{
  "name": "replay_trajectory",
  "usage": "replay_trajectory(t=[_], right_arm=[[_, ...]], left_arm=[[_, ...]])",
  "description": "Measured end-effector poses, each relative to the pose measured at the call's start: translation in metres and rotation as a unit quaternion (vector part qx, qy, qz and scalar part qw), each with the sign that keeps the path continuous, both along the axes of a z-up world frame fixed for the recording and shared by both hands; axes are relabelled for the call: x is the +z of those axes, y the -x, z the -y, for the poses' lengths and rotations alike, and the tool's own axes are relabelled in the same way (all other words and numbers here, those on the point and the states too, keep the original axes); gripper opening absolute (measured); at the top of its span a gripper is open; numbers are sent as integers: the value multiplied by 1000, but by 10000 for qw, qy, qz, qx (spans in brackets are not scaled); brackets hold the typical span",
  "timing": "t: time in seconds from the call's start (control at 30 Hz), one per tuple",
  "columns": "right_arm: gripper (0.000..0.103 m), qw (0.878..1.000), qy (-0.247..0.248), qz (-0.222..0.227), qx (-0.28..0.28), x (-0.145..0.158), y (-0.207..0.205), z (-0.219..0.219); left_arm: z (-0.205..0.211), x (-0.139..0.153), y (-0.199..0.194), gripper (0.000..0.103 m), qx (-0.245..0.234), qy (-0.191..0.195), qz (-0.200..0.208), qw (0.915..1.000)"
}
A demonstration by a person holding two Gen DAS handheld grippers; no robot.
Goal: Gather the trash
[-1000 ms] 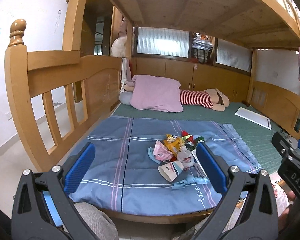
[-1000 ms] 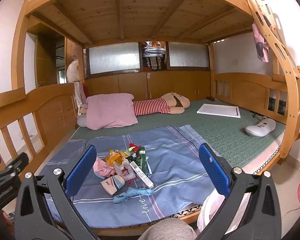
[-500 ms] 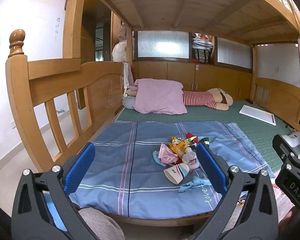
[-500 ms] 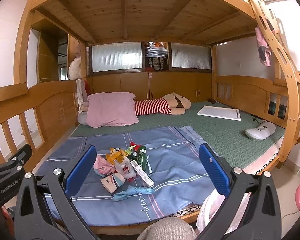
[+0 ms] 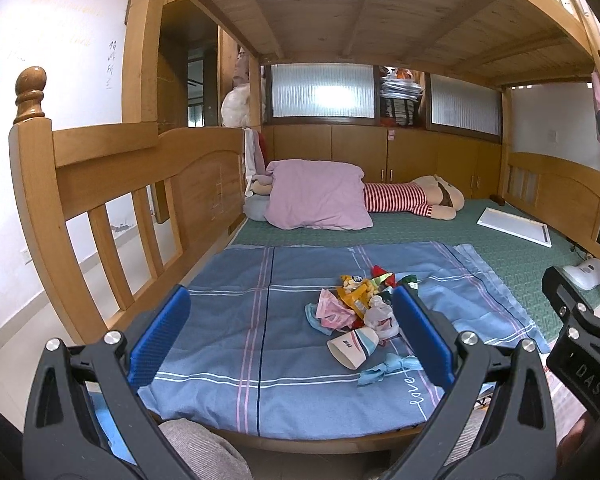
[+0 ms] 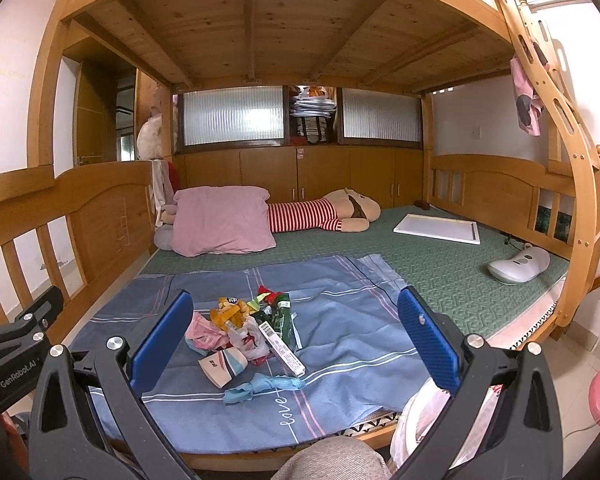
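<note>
A heap of trash (image 5: 358, 306) lies on the blue blanket (image 5: 228, 320) of the lower bunk; it shows in the right wrist view too (image 6: 244, 326). It holds a tipped paper cup (image 5: 352, 347) (image 6: 220, 365), a pink wrapper (image 5: 330, 310), a yellow snack bag (image 6: 230, 312), a long white box (image 6: 282, 348), a green packet (image 6: 282, 316) and a crumpled blue scrap (image 5: 386, 369) (image 6: 260, 386). My left gripper (image 5: 290, 336) is open and empty, short of the bed's front edge. My right gripper (image 6: 296, 334) is open and empty, also short of the bed.
A wooden rail (image 5: 112, 184) bounds the bed on the left. A pink pillow (image 6: 220, 220), a striped plush doll (image 6: 320, 214), a white board (image 6: 438, 229) and a white device (image 6: 518, 265) lie farther back. A plastic bag (image 6: 424, 428) hangs below the bed's front edge.
Both wrist views have tilted slightly upward, so the bed and trash sit a little lower in frame. Both grippers stay open and nothing on the bed has moved.
</note>
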State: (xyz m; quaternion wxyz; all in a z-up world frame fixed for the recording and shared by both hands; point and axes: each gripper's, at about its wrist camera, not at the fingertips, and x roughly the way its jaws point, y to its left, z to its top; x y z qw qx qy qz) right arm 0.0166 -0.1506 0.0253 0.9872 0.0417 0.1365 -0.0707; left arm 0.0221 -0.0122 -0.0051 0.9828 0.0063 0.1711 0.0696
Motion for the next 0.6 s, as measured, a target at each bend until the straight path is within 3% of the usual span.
replay_trajectory(t=[0.6], right_arm=[[100, 10000, 13, 5, -10, -1, 0, 1]], left_arm=[[-3, 0, -1, 101, -16, 8, -10, 10000]])
